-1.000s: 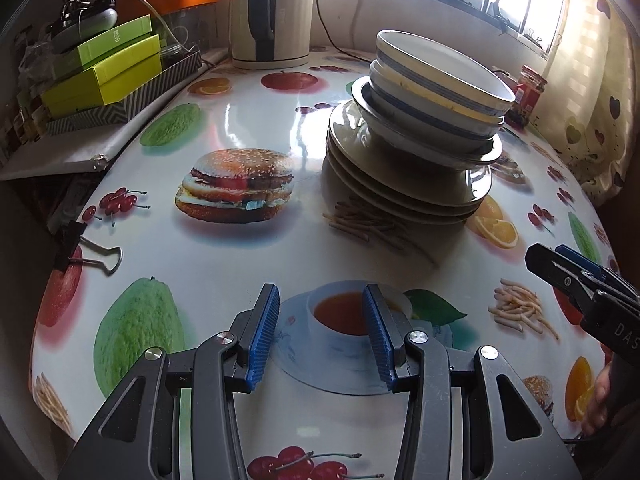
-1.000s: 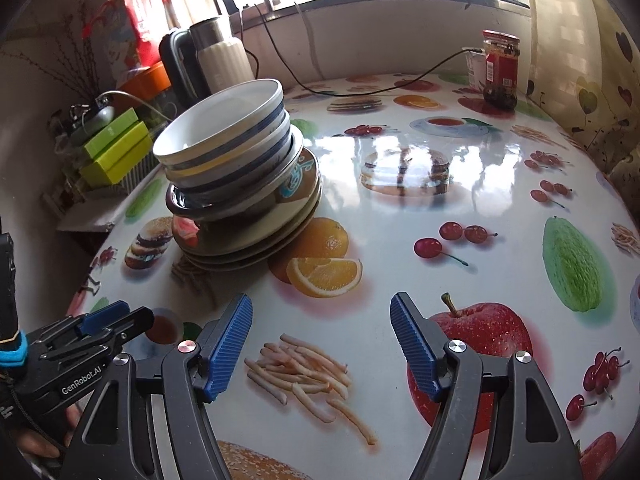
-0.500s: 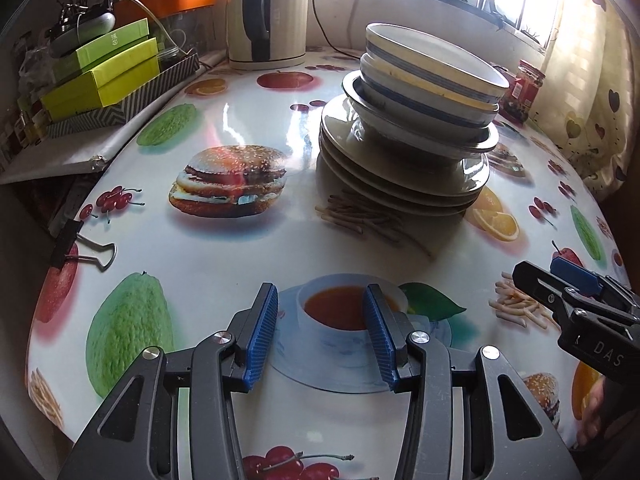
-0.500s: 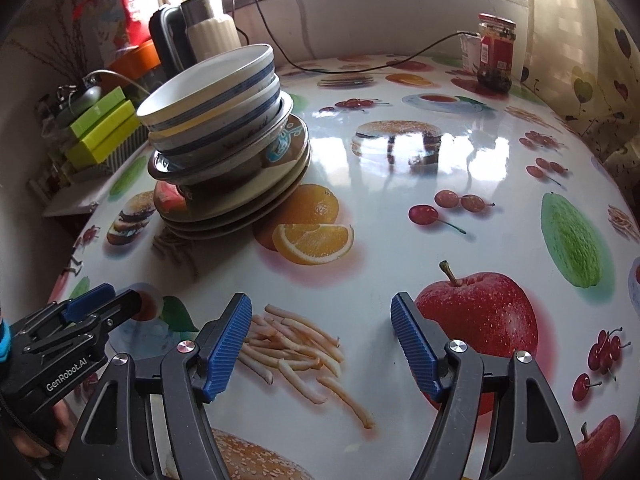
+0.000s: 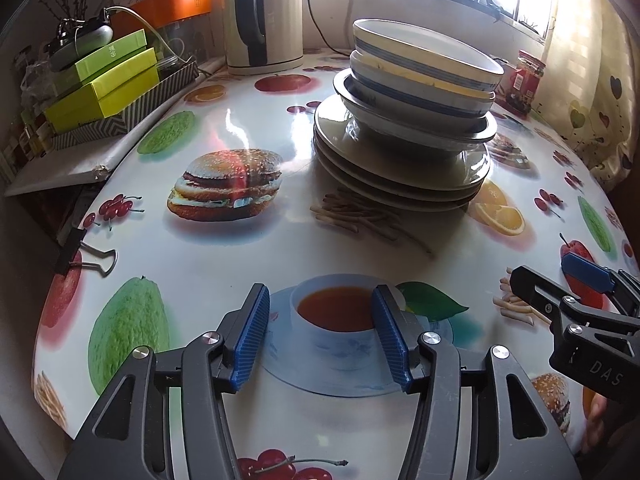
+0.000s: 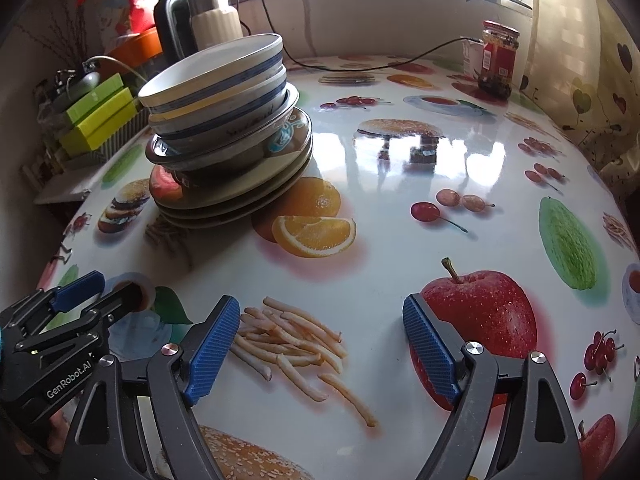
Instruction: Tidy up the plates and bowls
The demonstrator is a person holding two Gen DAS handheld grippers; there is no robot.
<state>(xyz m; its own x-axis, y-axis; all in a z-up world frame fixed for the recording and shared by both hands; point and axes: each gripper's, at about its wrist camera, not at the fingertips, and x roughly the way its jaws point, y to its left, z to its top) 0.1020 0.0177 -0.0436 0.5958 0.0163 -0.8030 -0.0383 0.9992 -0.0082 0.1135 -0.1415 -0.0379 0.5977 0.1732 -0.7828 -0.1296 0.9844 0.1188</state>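
At the left edge of the desk (image 5: 200,264), green boxes (image 5: 104,80) are piled, and a kettle (image 5: 262,16) is stood at the far edge. Right of the kettle, toward the far side of the desk, the plates (image 5: 400,168) are stacked flat. The bowls (image 5: 424,76) are nested on top of them in one tall pile. The top bowls are seen to sit a bit crooked, tipped to one side. A jar (image 5: 526,80) is stood behind the pile at the far right.

The left tool (image 5: 318,292) is held low over the near edge. Its two blue sides are kept apart and nothing is gripped. The right tool (image 6: 320,300) is held just beside it, also over the near edge, spread wider and empty too. Both are pointed at the pile, with bare desk in between.

Two stages are fitted by this scene: a mixed pile waiting to be sorted, or a pile that has been stacked up and is done. Which one it is cannot be told.

If the pile is touched at all, care is needed. The desk is shiny and looks slippery, so the plates could slide when pushed. The crooked top bowls could be knocked off by a fast bump. A rim is best gripped slowly and held level.
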